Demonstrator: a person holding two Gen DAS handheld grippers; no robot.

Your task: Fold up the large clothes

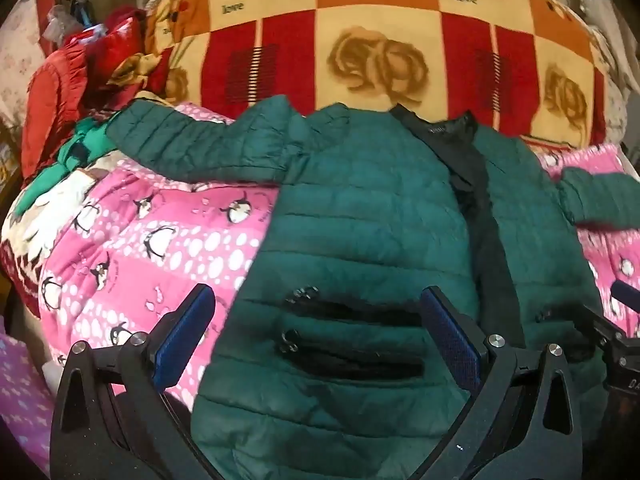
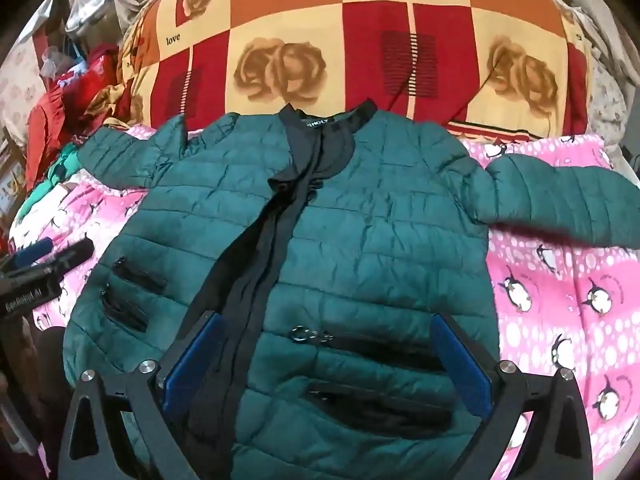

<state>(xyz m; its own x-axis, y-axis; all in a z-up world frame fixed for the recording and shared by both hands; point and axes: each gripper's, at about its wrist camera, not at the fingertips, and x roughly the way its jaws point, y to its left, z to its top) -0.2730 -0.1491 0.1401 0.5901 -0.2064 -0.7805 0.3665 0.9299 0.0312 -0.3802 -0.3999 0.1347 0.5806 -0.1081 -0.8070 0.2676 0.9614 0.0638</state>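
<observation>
1. The left hand-held gripper [image 1: 318, 332] is pitched steeply down over the lower left front of the jacket [image 1: 360, 216]; its two blue pads [image 1: 182, 336] are spread wide, released, with nothing gripped between them.
2. The right hand-held gripper [image 2: 326, 364] is pitched down likewise over the lower right front of the jacket [image 2: 360, 224]; its two pads [image 2: 460, 364] stand wide apart, released, and only hover over the fabric as far as can be seen.
3. In the right wrist view the left hand-held gripper is seen at the left edge, just beside the jacket's side; in the left wrist view part of the right one is seen at the right edge.
4. One jacket is counted: green, quilted, laid front up on the pink cover [image 2: 560, 280] with its collar [image 2: 328, 120] away from the cameras and its black zip strip [image 2: 256, 264] running down the middle.
5. Two sleeves are counted, each spread outward: one [image 1: 192, 144] to the left, one [image 2: 560, 196] to the right.
6. Four zip pockets are counted, two [image 1: 352, 336] on the left front and two [image 2: 376, 376] on the right front.
7. One checked blanket [image 2: 360, 40] with roses is seen beyond the collar.
8. One heap of red clothes [image 1: 72, 80] is seen at the far left.
</observation>
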